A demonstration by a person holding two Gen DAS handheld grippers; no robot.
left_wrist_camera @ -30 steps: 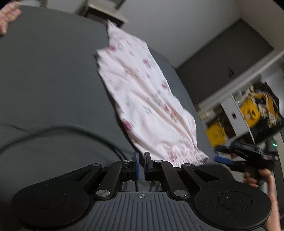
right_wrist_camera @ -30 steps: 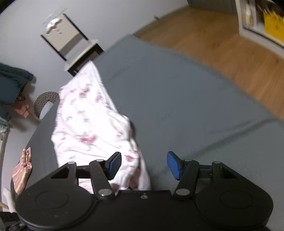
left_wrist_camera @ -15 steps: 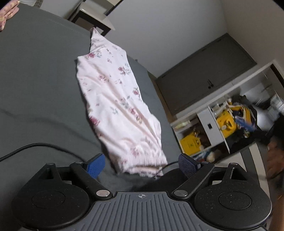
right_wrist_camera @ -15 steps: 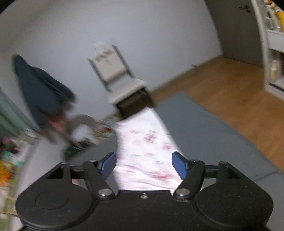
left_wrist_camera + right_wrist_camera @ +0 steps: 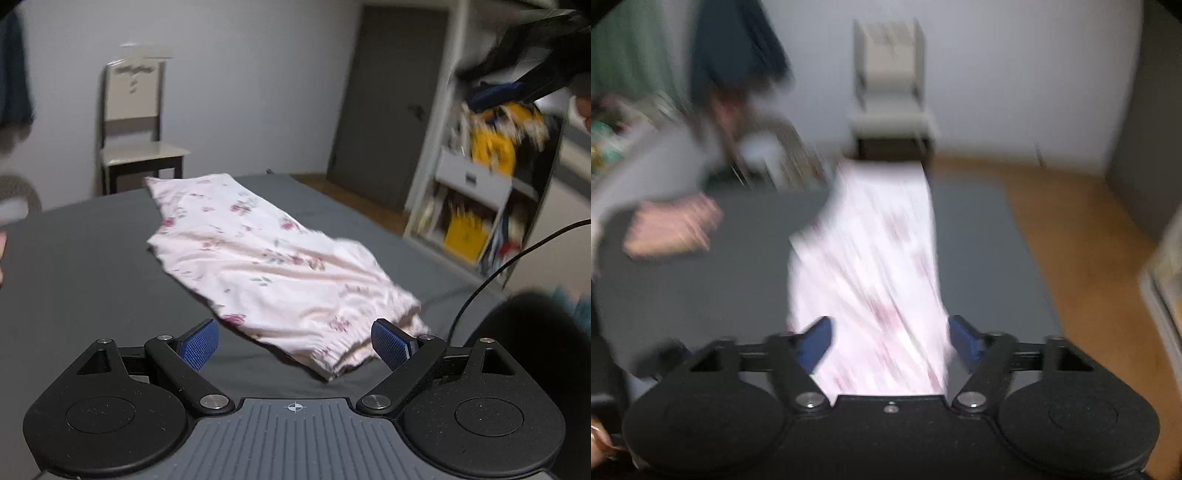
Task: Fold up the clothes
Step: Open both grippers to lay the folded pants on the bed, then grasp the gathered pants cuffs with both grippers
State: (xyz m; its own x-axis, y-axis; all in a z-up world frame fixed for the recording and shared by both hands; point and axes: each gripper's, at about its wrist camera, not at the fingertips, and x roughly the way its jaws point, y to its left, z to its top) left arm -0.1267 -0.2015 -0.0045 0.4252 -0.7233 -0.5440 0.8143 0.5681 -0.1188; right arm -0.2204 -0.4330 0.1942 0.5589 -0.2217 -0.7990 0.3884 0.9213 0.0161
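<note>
Both grippers lifted off floral garment (image 5: 269, 258); jaws wide; chair (image 5: 138, 147) beyond.

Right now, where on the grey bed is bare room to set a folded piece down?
Bare grey bed lies left of the floral garment, and a strip right of it toward the wooden floor. The far-left corner holds a pink cloth.

Garment (image 5: 266, 266): thin pale-pink cloth with floral print, softly creased, gathered at the near hem. Bed cover (image 5: 85, 258): matt dark-grey fabric. Left gripper (image 5: 295, 345): matt black plastic, blue cross-hatched pads (image 5: 197, 343), bright metal pivots. Floor (image 5: 1067, 236): smooth wood. Chair (image 5: 138, 147): pale seat, dark frame.
</note>
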